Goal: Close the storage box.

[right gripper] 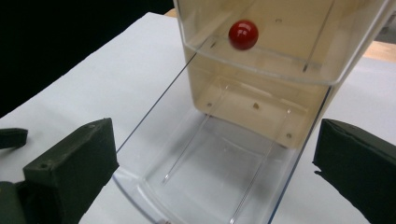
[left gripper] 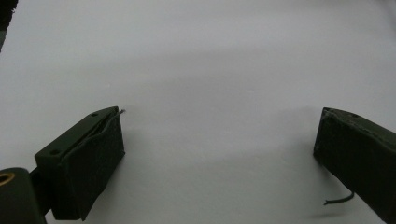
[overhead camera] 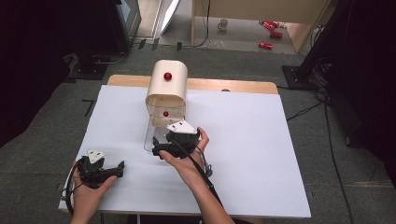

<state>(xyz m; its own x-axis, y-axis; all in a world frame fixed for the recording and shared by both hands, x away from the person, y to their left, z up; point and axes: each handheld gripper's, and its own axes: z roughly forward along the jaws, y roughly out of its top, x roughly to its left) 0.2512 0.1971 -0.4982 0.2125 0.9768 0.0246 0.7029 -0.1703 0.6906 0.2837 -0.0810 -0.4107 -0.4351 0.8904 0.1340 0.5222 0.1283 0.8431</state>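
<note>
Nearest the person, the left gripper (overhead camera: 108,173) rests low on the white sheet (overhead camera: 261,140) near the table's front left, its jaws spread wide with nothing but bare paper between them. A little farther in, the right gripper (overhead camera: 161,148) sits at the front of the clear drawer (right gripper: 210,182), which stands pulled most of the way out of the cream cabinet (overhead camera: 167,91); its jaws are wide apart too, on either side of the drawer's front, and hold nothing. The drawer looks like thin, hard, clear plastic: light, stiff, smooth enough to slip, and likely to bind if pushed off-square. Its knob is cut off at the bottom edge of the right gripper view, so I cannot make it out; the curved front lip, taken at the middle, seems the safest hold. Above it, the upper drawer (right gripper: 261,46) is shut, with its red knob (right gripper: 243,34) facing out. Another red knob (overhead camera: 167,76) sits on the cabinet's rounded top, farthest away.
</note>
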